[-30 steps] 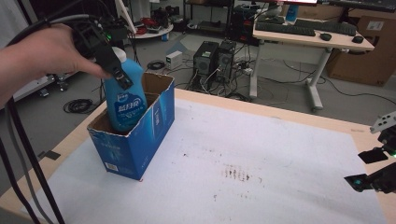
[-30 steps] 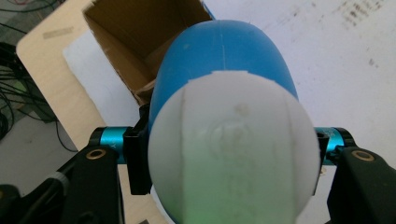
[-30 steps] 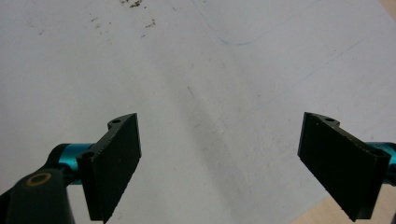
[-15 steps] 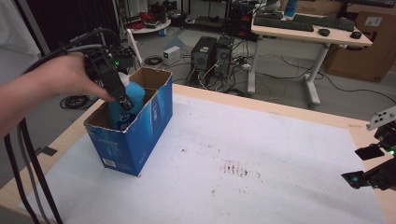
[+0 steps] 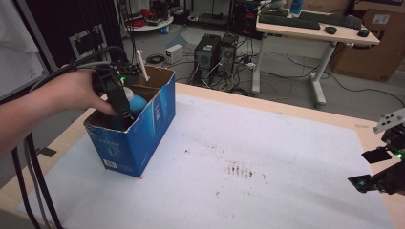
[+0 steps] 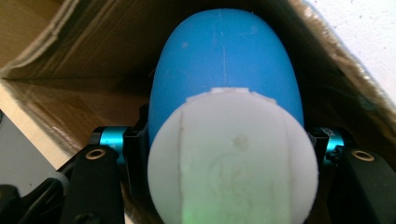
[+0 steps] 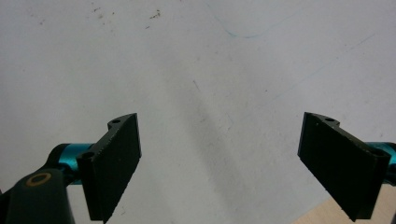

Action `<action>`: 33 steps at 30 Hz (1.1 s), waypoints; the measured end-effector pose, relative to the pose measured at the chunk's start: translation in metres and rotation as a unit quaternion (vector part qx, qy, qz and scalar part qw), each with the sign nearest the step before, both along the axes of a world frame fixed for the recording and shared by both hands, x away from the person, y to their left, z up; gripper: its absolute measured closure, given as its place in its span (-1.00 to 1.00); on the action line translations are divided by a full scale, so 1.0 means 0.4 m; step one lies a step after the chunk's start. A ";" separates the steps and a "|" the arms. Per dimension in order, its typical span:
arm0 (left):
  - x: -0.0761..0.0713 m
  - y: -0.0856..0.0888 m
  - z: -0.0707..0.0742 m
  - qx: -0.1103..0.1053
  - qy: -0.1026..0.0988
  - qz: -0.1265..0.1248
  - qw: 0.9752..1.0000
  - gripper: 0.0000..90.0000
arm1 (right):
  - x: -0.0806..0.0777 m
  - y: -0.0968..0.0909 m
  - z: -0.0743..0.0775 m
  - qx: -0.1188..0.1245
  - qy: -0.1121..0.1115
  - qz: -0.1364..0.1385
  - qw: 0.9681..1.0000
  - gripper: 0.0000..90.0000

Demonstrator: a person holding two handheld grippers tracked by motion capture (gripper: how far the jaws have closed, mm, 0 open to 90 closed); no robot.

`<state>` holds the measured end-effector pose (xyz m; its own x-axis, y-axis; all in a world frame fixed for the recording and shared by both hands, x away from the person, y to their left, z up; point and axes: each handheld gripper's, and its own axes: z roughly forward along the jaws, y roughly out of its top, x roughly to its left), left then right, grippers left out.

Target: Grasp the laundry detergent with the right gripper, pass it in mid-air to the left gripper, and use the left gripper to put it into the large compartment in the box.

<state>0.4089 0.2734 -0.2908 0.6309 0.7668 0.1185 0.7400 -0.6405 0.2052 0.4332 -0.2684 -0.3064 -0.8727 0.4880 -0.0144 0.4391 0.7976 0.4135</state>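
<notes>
My bench (image 5: 286, 143) carries an open blue cardboard box (image 5: 143, 138) at its left. Inside it sits the blue bottle (image 6: 224, 70) with a white cap (image 6: 233, 158), clamped in my left claw (image 5: 119, 112). My right claw (image 7: 219, 163) hangs apart, empty, over the white sheet (image 7: 210, 56).

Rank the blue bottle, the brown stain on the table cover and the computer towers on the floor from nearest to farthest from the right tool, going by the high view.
From the right tool, at the table's right edge:
1. Brown stain, mid-table, to its left.
2. Computer towers, on the floor beyond the table's far edge.
3. Blue bottle, inside the blue box at the far left.
</notes>
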 end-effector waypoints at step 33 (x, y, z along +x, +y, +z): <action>0.001 -0.007 0.002 0.033 0.021 -0.024 0.999 -0.17 | -0.005 0.002 -0.004 -0.004 0.000 0.002 1.000 -0.72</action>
